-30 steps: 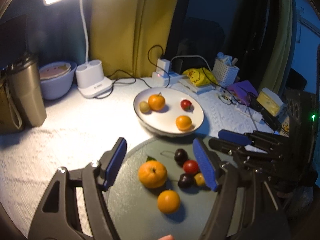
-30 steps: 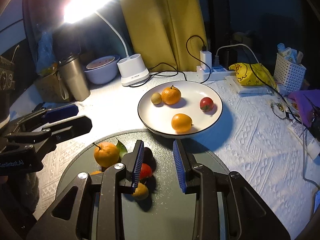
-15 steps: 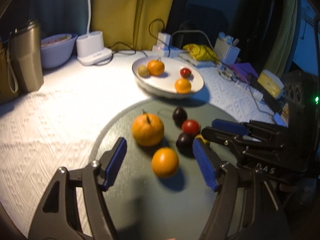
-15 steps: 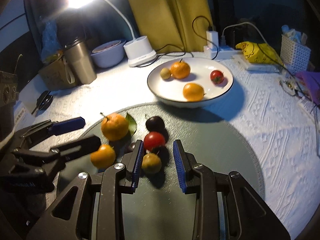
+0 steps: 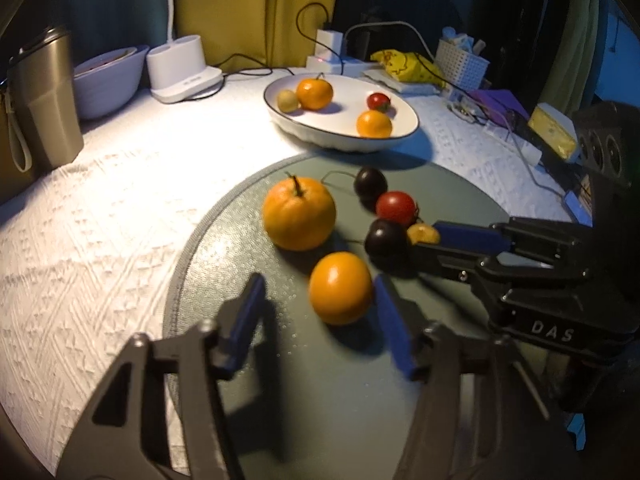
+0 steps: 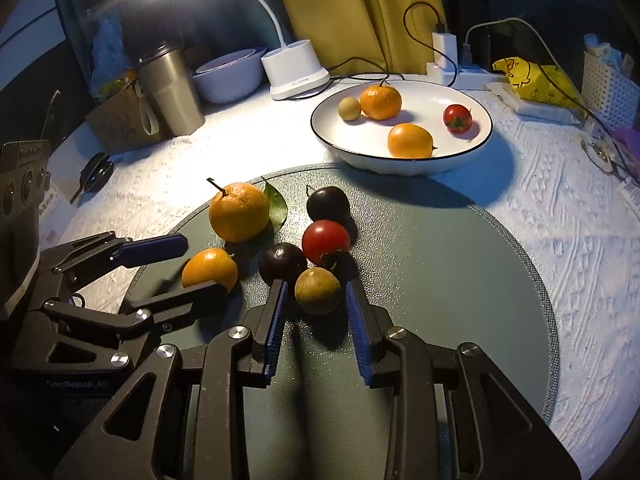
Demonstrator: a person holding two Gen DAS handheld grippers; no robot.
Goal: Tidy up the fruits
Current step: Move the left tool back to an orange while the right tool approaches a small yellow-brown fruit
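Note:
On the round grey-green mat [image 5: 348, 420] [image 6: 440, 280] lie a large stemmed orange [image 5: 298, 213] [image 6: 239, 212], a small orange [image 5: 340, 288] [image 6: 210, 269], two dark plums [image 5: 370, 182] [image 6: 328, 203], a red tomato [image 5: 396, 208] [image 6: 326, 242] and a small yellow-green fruit [image 5: 423, 234] [image 6: 318, 291]. My left gripper [image 5: 318, 300] is open, its tips either side of the small orange. My right gripper [image 6: 316, 300] is open, its tips flanking the yellow-green fruit. The white plate [image 5: 404, 132] [image 6: 472, 148] behind holds two oranges, a tomato and a small yellow fruit.
A steel tumbler [image 5: 42, 100] [image 6: 168, 92], a pale bowl [image 5: 110, 80], a lamp base [image 5: 182, 68] [image 6: 296, 70], chargers and cables, a yellow bag [image 6: 532, 76] and a white basket [image 5: 460, 64] ring the back of the white tablecloth.
Both grippers have dropped lower and moved forward over the mat. The left now brackets the small orange; the right now brackets the yellow-green fruit. No fruit has moved.

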